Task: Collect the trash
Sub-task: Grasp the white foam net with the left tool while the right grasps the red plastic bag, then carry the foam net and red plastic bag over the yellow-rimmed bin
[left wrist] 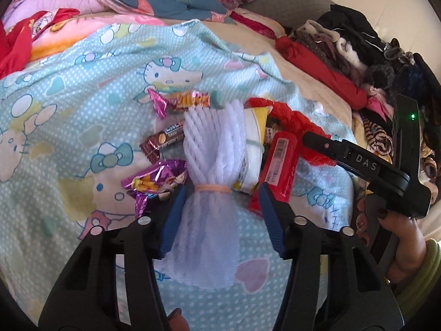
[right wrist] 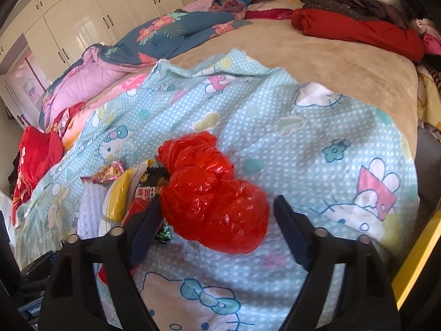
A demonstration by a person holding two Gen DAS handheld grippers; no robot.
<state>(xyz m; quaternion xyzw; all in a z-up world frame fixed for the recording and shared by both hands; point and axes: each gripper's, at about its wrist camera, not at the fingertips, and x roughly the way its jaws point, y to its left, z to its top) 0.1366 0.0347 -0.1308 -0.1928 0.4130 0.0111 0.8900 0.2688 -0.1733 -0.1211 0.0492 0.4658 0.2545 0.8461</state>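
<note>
Cartoon-print sheet on bed carries trash pile. Left gripper jaws half open around white foam net at its rubber band, not pinching; right gripper jaws wide around red plastic bag. Close squarely on each, avoid snagging sheet or neighbouring wrappers.

Foam net left of plastic bag, on sheet

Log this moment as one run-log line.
left claw: open, straddling white foam net | right claw: open around red plastic bag | surface: blue patterned sheet | nothing lifted
</note>
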